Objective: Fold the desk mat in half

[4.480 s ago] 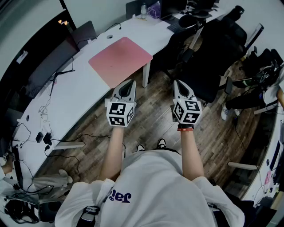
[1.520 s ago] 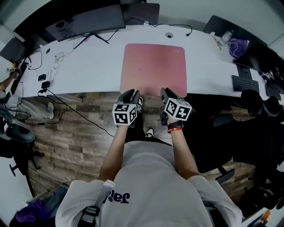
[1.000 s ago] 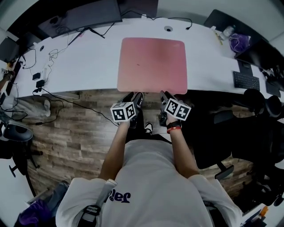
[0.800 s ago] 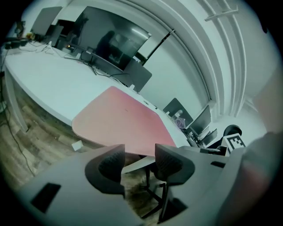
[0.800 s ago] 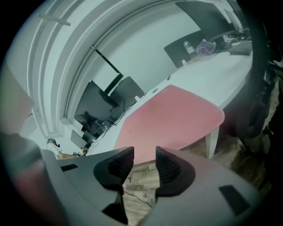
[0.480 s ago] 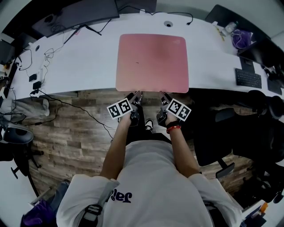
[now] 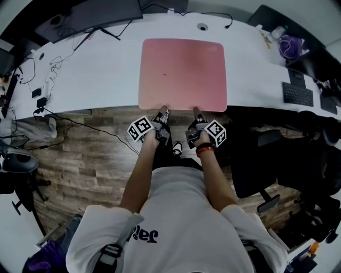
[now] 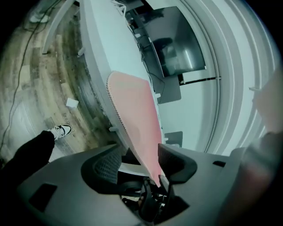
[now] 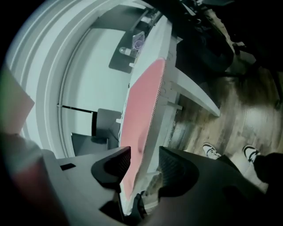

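Note:
A pink desk mat point(image 7: 182, 73) lies flat on the white desk point(image 7: 96, 80), its near edge overhanging the desk's front a little. Both grippers are turned on their sides at that near edge. My left gripper point(image 7: 161, 112) is at the edge left of its middle, my right gripper point(image 7: 195, 112) right of it. In the left gripper view the mat point(image 8: 132, 110) runs edge-on between the jaws of the left gripper point(image 8: 139, 161), with gaps on both sides. The right gripper view shows the mat point(image 9: 141, 101) likewise between the spread jaws of the right gripper point(image 9: 143, 167). Both pairs of jaws have just been opening.
Dark monitors point(image 7: 101, 13) and cables point(image 7: 48, 80) are on the desk's far left. A keyboard point(image 7: 298, 93) and a purple bag point(image 7: 287, 50) lie to the right. A black office chair point(image 7: 266, 154) stands at my right on the wooden floor point(image 7: 80, 154).
Both grippers have rolled onto their sides, sunk and come forward to the mat's near edge. Their jaws stand wider than before, now straddling the edge.

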A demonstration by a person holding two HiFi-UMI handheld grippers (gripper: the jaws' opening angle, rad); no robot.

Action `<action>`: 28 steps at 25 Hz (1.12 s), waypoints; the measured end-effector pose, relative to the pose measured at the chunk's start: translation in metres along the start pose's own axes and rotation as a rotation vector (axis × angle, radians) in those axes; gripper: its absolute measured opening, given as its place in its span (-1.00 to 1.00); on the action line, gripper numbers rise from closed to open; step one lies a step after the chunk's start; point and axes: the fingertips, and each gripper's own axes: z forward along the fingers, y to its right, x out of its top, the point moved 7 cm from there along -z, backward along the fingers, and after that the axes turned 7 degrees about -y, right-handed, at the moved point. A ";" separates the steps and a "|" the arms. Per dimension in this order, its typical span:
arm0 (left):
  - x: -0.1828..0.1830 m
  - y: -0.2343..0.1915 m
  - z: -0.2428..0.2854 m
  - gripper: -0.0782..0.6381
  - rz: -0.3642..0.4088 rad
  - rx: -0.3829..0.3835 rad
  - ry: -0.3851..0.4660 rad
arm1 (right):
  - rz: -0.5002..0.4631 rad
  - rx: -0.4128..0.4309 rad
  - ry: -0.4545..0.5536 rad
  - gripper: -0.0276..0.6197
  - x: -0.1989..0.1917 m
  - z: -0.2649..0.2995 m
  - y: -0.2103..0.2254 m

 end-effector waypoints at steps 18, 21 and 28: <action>0.005 0.000 -0.001 -0.69 -0.183 -0.076 0.140 | 0.085 0.124 0.058 -0.82 -0.001 0.004 -0.007; 0.005 0.005 -0.003 -0.69 -0.186 -0.083 0.149 | 0.100 0.134 0.056 -0.82 -0.001 0.002 -0.011; 0.005 0.017 -0.007 -0.69 -0.169 -0.084 0.136 | 0.138 0.123 0.036 -0.82 0.002 -0.002 -0.023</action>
